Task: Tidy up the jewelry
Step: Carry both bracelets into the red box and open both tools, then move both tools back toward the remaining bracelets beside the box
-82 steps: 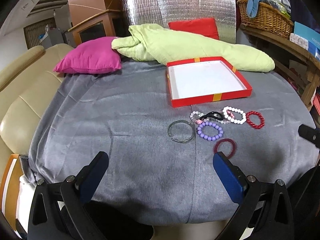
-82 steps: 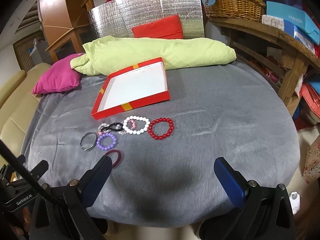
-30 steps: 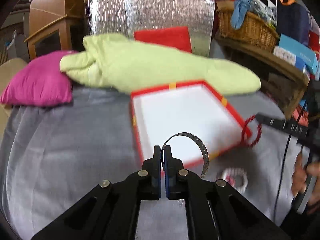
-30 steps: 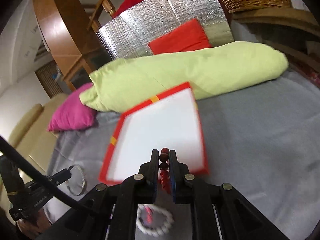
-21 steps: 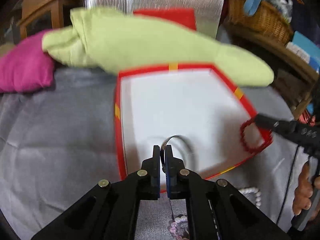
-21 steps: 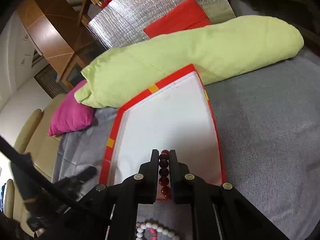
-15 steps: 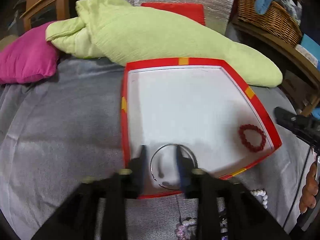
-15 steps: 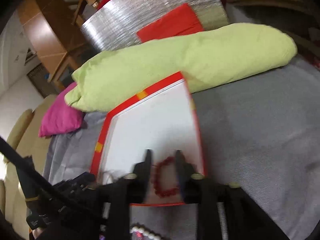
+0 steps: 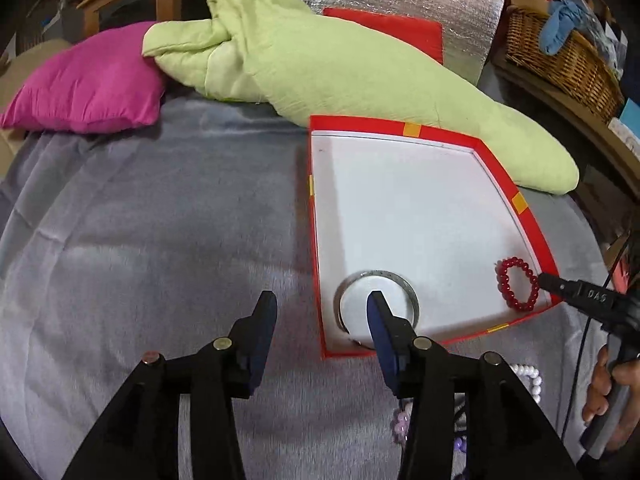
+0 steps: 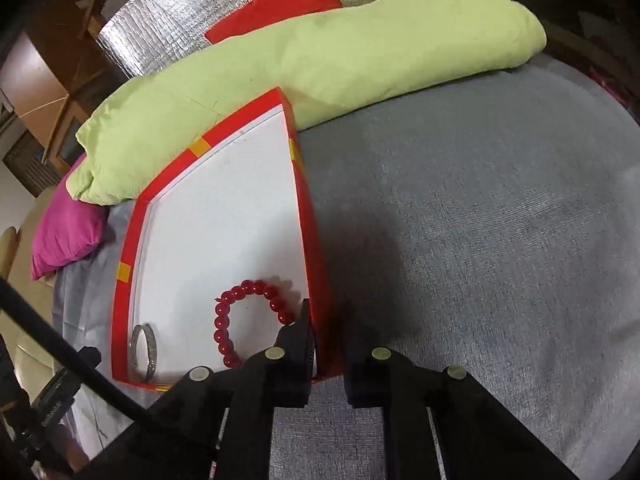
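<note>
A red box (image 9: 360, 122) with a white floor sits on the grey cloth. The silver bangle (image 9: 408, 292) lies loose in its near left corner, partly behind one fingertip of my left gripper (image 9: 320, 312). That gripper's jaws are opening, with only the box's left wall under the gap. The red bead bracelet (image 10: 244, 320) lies free on the box floor by the right wall (image 10: 302, 184). My right gripper (image 10: 326, 336) hovers at that wall. Its jaws are closing, almost together, and hold nothing. The bangle (image 10: 144, 352) shows further left.
A white bead bracelet (image 9: 528, 380) and pale purple beads (image 9: 400, 424) lie on the cloth in front of the box. A green quilt (image 9: 360, 64) and a magenta pillow (image 9: 88, 80) lie behind it. A wicker basket (image 9: 560, 56) stands back right. A hand (image 9: 604, 392) grips the right tool.
Both grippers let go over the box: the bangle and the red bracelet now lie on its floor. The left jaws spread wide. The right jaws opened, then came nearly together again.
</note>
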Demonstrator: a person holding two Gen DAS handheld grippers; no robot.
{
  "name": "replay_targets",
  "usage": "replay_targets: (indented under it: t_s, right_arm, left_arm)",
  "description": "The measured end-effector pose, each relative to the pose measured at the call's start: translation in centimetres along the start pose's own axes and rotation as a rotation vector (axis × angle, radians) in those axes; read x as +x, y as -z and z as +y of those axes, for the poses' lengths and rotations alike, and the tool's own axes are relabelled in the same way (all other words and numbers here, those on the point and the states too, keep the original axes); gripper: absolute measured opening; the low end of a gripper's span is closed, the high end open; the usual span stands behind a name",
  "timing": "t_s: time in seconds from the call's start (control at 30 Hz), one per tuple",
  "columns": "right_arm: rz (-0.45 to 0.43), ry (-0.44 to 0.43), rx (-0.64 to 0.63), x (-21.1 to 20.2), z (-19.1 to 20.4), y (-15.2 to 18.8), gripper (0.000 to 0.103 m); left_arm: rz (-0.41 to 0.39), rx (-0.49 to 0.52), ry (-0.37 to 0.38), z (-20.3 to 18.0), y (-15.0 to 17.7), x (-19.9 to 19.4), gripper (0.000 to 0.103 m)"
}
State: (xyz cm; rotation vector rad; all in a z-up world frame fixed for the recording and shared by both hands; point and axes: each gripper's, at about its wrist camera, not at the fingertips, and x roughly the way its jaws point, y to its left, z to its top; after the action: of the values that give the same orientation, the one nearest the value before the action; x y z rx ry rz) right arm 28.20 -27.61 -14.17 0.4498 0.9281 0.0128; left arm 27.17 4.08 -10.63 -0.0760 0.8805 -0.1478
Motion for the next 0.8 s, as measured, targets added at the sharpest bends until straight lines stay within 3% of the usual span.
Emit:
replay_targets:
  t_s: [0.23,0.3,0.4,0.5,0.53,0.63,0.73,0.8]
  right_arm:
    - [-0.015,0.009,-0.019,-1.2,0.8,1.9,0.012]
    - [-0.028,0.014,-0.024,-1.7,1.0,2.5,0.011]
    - [-0.054,0.017,-0.030,-3.0,0.6,2.8,0.017]
    - [-0.110,0.031,-0.062,-5.1,0.6,3.3,0.055]
    - [-0.131,0.023,-0.070,-6.2,0.5,3.7,0.068]
    - [-0.156,-0.002,-0.095,-8.1,0.4,4.8,0.069]
    - [-0.120,-0.030,-0.105,-9.6,-0.1,6.8,0.069]
    - [-0.095,-0.044,-0.113,-10.1,-0.5,7.9,0.063]
  left_arm:
    - [0.002,-0.082,0.038,0.9,1.4,-1.6,0.049]
    - [-0.033,-0.089,0.053,1.0,2.1,-2.3,0.049]
    - [-0.039,-0.126,0.055,1.5,3.6,-3.0,0.049]
    - [-0.002,-0.186,0.103,2.1,5.1,-3.4,0.049]
    - [0.012,-0.183,0.108,2.0,5.3,-3.5,0.049]
    - [0.002,-0.079,0.041,0.7,6.3,-4.4,0.050]
    - [-0.004,0.006,-0.020,-0.9,7.5,-5.5,0.063]
    - [-0.004,0.048,-0.056,-1.5,8.5,-5.9,0.064]
